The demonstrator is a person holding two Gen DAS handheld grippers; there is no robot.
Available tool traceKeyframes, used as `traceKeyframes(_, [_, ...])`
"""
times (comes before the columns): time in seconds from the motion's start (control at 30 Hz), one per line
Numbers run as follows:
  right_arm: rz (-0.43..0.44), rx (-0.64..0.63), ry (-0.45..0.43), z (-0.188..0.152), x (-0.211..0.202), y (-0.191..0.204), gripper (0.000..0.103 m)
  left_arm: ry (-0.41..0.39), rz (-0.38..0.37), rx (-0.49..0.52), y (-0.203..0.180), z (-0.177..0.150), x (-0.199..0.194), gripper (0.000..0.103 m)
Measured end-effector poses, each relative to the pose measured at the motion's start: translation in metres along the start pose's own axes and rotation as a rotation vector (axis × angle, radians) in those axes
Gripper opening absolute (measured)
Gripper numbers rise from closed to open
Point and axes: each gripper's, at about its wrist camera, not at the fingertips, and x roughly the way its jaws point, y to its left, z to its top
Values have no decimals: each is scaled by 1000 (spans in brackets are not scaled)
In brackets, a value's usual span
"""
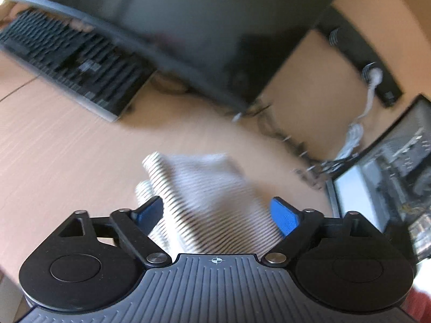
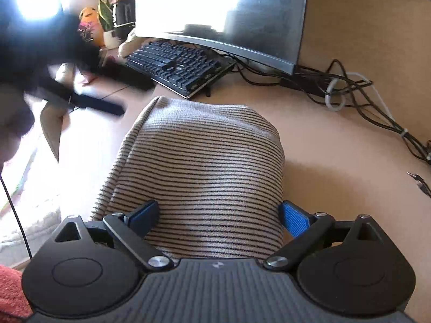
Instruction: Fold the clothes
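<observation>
A folded cloth with thin dark stripes on white lies on the tan desk. My right gripper hangs over its near end with the jaws wide; the blue pads stand at the cloth's two side edges without squeezing it. In the left wrist view the same striped cloth is blurred, and it lies below and between the spread jaws of my left gripper, whose pads hold nothing. A blurred dark shape at the left of the right wrist view looks like the other gripper.
A dark keyboard and a curved monitor stand behind the cloth. Tangled cables run along the back right of the desk. A glass-sided computer case stands to the right. A red cloth shows at the near left.
</observation>
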Motion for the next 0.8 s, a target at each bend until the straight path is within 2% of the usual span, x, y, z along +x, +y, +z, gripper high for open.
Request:
traceKeyframes(0.2, [49,149,-70,30,-22,-44,95,79,-38,-92,22,-19,6,92])
traceKeyframes(0.27, [49,183,-75,34,-17,-53,95,97,-53,-112,23,-24,10,89])
traceKeyframes(0.33, [46,211,-75,39,-12,-60,95,101,-74,-106,18,-26,13,81])
traceKeyframes(0.4, [44,238,-76,43,-6,-67,95,99,-96,-94,11,-27,15,65])
traceKeyframes(0.47, [51,245,-44,43,7,-68,95,85,-123,-77,3,-26,15,56])
traceKeyframes(0.53, [52,231,-11,38,14,-64,95,66,-144,-55,-3,-26,12,55])
traceKeyframes(0.6, [54,226,16,32,20,-61,95,65,-97,-24,-5,-28,12,54])
traceKeyframes(0.67, [64,240,34,26,22,-60,95,95,1,-10,0,-32,20,53])
traceKeyframes(0.7, [68,255,39,23,23,-60,95,110,34,-18,6,-34,24,58])
traceKeyframes(0.8, [80,304,48,14,21,-62,95,128,16,-99,21,-36,26,64])
